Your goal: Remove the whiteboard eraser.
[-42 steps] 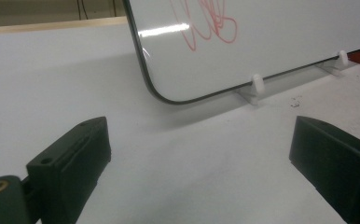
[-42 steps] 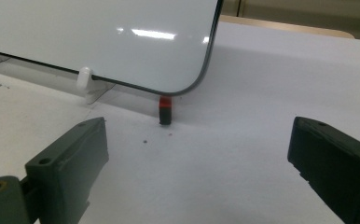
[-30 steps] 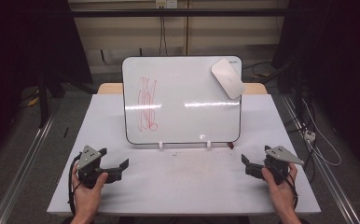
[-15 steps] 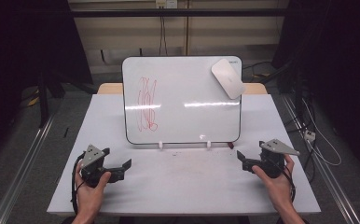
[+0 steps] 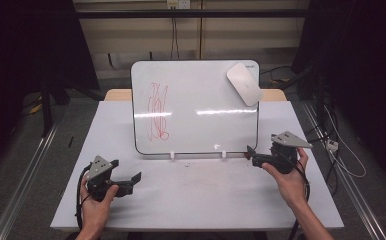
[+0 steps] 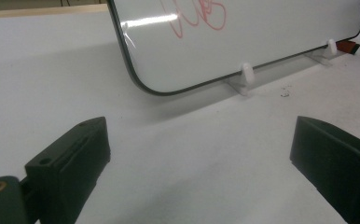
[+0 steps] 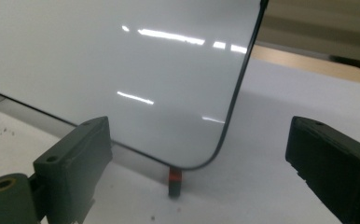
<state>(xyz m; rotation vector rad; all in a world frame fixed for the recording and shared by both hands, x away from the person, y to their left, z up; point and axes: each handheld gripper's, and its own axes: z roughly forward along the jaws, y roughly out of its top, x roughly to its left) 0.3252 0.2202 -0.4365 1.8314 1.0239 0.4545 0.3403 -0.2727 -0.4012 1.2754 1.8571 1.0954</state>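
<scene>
While keeping the left tool [image 5: 136, 178] nearly parked at the lower left of the high view, brings the right tool [image 5: 251, 155] forward and inward from the lower right, close up to the bottom right corner of the whiteboard [image 5: 196, 107]; holds both tools spread wide, pinching nothing, as seen along the jaws in each gripper view.

Looks like the start of a reach rather than a grasp; points the right tool at a small red-and-black marker [image 7: 175, 179] lying on the tabletop [image 5: 196, 200] just under and behind that rounded corner, low centre in the right gripper view and at the far upper right edge of the left gripper view [image 6: 346, 46]; cannot tell whether touching the board or just clear of it.

Leaves the whiteboard upright on its white feet [image 5: 172, 155] at mid-frame, red scribble [image 5: 157, 111] on its left half, white eraser [image 5: 244, 83] stuck at its upper right corner; nothing on the board disturbed over the last second.

Probably calls next for a lower, slightly farther push of the right tool to bracket the marker; risks nudging the board's corner on the way.
</scene>
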